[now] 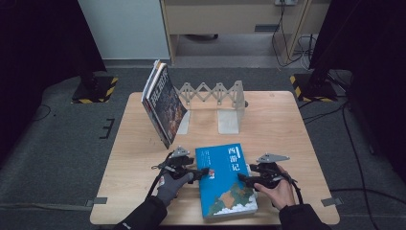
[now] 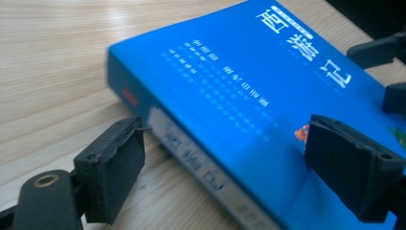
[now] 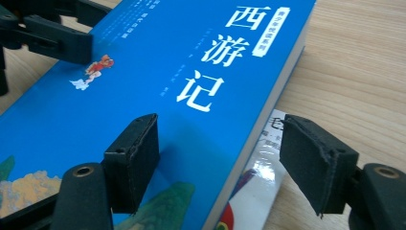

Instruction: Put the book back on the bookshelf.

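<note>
A blue book [image 3: 158,81] lies flat; its cover carries the large white title 西游记. Smaller print on cover and spine is too blurred to read.

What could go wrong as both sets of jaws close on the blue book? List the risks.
1. The left gripper straddles the blue book at its spine edge with jaws open; a shallow bite could slip.
2. A thin glossy book lies under the blue one by the right gripper; it may get pinched or dragged along.
3. The leaning books stand tilted nearby; a swing could topple them.
</note>
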`<state>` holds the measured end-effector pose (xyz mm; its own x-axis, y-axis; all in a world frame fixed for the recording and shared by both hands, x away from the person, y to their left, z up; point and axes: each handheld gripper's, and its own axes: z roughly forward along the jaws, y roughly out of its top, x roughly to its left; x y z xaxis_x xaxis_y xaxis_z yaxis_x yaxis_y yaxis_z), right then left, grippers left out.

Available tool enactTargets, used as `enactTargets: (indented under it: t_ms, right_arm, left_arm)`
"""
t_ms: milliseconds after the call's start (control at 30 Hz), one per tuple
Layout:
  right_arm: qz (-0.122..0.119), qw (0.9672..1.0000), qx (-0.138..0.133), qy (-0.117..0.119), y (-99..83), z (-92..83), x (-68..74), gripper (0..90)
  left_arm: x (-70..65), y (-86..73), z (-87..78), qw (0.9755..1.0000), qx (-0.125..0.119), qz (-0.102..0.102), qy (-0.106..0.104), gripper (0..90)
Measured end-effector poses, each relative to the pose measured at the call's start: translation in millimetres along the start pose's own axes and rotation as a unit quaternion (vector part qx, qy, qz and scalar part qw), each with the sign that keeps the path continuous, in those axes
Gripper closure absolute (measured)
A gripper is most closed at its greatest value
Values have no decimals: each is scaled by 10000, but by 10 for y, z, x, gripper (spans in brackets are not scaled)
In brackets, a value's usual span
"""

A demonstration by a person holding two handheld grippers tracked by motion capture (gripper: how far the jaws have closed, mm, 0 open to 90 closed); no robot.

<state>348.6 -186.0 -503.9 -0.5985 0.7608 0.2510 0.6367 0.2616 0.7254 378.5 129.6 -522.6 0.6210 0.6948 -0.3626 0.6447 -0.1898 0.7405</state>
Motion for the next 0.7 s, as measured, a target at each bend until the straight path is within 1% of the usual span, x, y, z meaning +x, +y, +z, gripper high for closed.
enactTargets:
  t_ms: [33,67,133,200,300,333,467,700]
  right_arm:
    - [6,10000,3,19,-1,6,6,297]
    - [15,10000,-9,27,-3,15,12,296]
    - [49,10000,-31,54,-8,26,24,294]
    - [74,9999,-52,62,-13,38,23,297]
    - [123,9999,-56,108,-15,48,18,299]
    - [125,9999,-65,100,-16,51,21,300]
    - [165,9997,-92,141,-19,59,32,322]
    - [284,9993,-98,202,-25,78,27,324]
  left_arm:
    - [-3,-3,25,10000,-18,-40,-25,129]
    - [-11,-7,47,10000,-36,-82,-1,112]
    - [-1,-13,72,9999,-57,-109,-19,79]
    - [20,-31,96,9996,-82,-251,-82,59]
    - [35,-93,151,9982,-245,-506,-184,18]
    - [39,-99,163,9980,-255,-535,-197,4]
    - [41,-93,165,9981,-236,-534,-202,0]
    - [40,-86,167,9980,-210,-552,-206,0]
